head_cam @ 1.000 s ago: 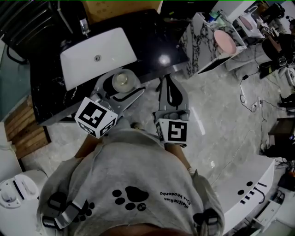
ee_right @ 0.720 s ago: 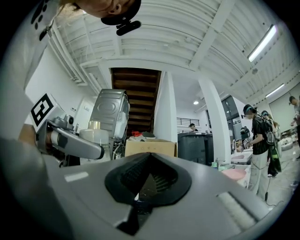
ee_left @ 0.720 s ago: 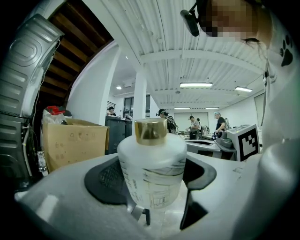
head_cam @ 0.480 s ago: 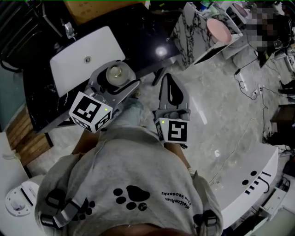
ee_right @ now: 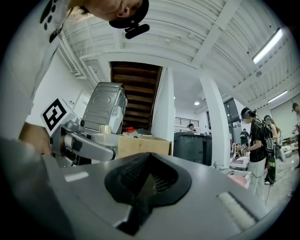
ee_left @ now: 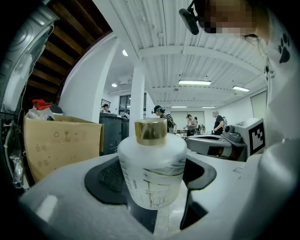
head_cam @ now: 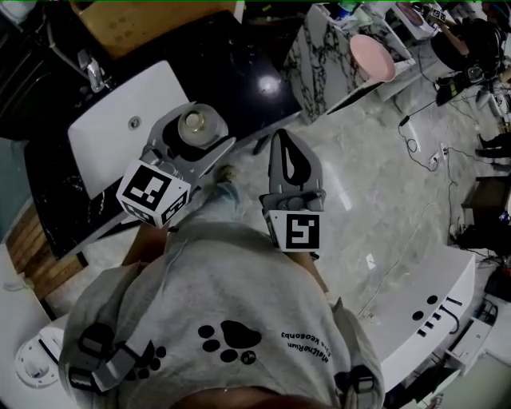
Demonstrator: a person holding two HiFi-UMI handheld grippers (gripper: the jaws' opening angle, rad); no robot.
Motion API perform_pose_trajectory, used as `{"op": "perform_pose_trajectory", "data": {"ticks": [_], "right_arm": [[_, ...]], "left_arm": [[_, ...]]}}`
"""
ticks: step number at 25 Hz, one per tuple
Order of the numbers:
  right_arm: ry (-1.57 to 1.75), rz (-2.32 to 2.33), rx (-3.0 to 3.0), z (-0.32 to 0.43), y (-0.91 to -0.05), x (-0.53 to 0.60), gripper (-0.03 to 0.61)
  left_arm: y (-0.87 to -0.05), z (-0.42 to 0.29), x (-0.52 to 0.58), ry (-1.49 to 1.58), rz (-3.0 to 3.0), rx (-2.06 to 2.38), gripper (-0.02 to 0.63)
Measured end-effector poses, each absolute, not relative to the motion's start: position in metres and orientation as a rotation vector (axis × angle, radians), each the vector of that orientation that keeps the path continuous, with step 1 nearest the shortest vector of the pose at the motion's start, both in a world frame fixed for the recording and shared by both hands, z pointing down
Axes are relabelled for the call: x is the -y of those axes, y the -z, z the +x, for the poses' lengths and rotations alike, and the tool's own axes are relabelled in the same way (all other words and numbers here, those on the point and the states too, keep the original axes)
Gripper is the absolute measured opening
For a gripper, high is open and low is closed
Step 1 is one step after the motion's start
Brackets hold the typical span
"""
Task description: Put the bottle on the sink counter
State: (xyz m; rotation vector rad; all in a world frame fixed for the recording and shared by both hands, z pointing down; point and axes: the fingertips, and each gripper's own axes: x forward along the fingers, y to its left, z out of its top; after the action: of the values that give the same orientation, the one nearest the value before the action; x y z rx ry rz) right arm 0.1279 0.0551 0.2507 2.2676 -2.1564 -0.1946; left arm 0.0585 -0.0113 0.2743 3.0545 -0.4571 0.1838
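Observation:
A frosted white bottle (ee_left: 152,171) with a gold cap (ee_left: 151,130) stands upright between the jaws of my left gripper (head_cam: 200,129), which is shut on its body. In the head view the bottle (head_cam: 194,125) hangs over the front edge of the black sink counter (head_cam: 239,68), just right of the white basin (head_cam: 120,120). My right gripper (head_cam: 285,142) is shut and holds nothing. It points forward over the floor, to the right of the bottle and short of the counter edge.
A tap (head_cam: 92,72) stands behind the basin, with a cardboard box (head_cam: 152,16) at the counter's back. A marble-patterned cabinet (head_cam: 319,52) with a pink bowl (head_cam: 375,57) is at the right. Cables lie on the grey floor (head_cam: 383,184). A white curved unit (head_cam: 431,311) is at lower right.
The head view has swung, so sink and counter sit further left and lower. The left gripper keeps its grip on the bottle beside the basin. The right gripper has barely moved.

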Motion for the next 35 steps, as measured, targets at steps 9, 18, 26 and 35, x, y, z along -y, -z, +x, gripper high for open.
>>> {"op": "perform_pose_trajectory", "data": {"ticks": [9, 18, 26, 35], "right_arm": [[0.151, 2.190, 2.211, 0.160, -0.261, 0.043, 0.002], [0.107, 2.121, 2.215, 0.181, -0.276, 0.115, 0.002], [0.091, 2.045, 2.242, 0.179, -0.284, 0.153, 0.002], [0.062, 1.925, 2.326, 0.176, -0.298, 0.194, 0.002]], "left_arm": [[-0.283, 0.096, 0.087, -0.190, 3.045, 0.447, 0.344], [-0.296, 0.117, 0.150, -0.228, 3.081, 0.439, 0.344], [-0.309, 0.117, 0.180, -0.237, 3.055, 0.466, 0.344], [-0.310, 0.122, 0.214, -0.226, 3.048, 0.570, 0.344]]}}
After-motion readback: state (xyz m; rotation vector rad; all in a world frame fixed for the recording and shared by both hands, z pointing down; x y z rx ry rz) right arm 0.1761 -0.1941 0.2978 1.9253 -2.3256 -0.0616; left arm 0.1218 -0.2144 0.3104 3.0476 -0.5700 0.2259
